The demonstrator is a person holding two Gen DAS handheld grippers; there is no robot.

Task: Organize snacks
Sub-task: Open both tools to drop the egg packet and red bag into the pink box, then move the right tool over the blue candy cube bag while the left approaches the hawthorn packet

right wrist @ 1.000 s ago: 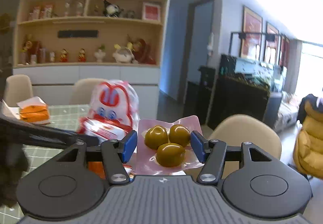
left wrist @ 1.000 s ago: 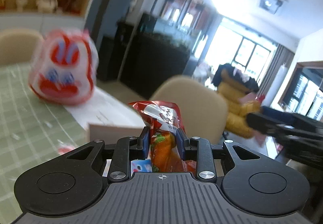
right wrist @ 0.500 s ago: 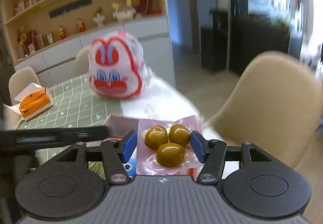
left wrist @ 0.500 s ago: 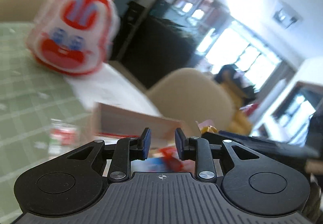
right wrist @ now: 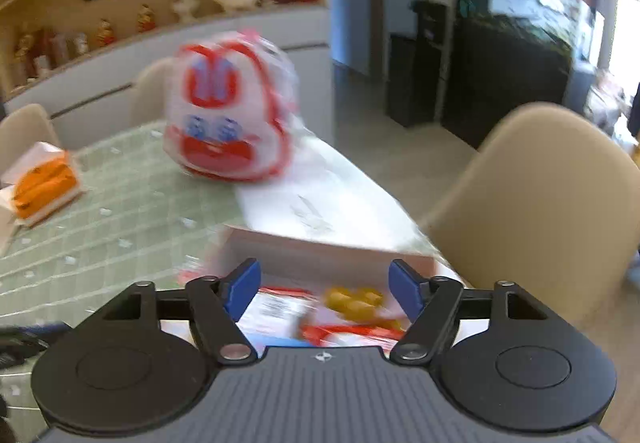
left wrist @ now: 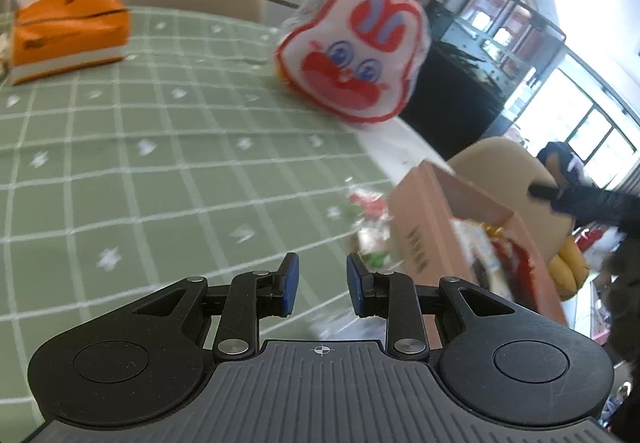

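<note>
Right wrist view: pink cardboard box (right wrist: 320, 257) sits right under the right tongs (right wrist: 324, 289), near the tabletop (right wrist: 132, 211) edge. Snack packs inside the box (right wrist: 344, 317), blurred, red, white and yellow wrappers; 1 shows yellow round pieces (right wrist: 352, 301). Right tongs are spreading wider, blue pads apart, nothing pinched between them; the packs lie below in the box. Beyond the box, bunny-face bag (right wrist: 230, 111), white with red outline and blue eyes, stands on the tabletop, well apart from the box. Orange tissue pack (right wrist: 44, 185) far to the left of the box. Beige chair (right wrist: 548, 203) just right of the box, off the tabletop.

Left wrist view: same box (left wrist: 432, 227) to the right of the left tongs (left wrist: 322, 285), open top, packs inside (left wrist: 500, 255) blurred. A few loose snack packs (left wrist: 370, 219) on the green checked cloth just left of the box, touching or nearly so, too blurred to tell. Left tongs hold nothing, pads a narrow gap apart, over bare cloth. Bunny-face bag (left wrist: 354, 55) beyond the box, tissue pack (left wrist: 68, 37) far left of it. Tip of the other tongs (left wrist: 576, 199) shows dark above the box's far side.
</note>
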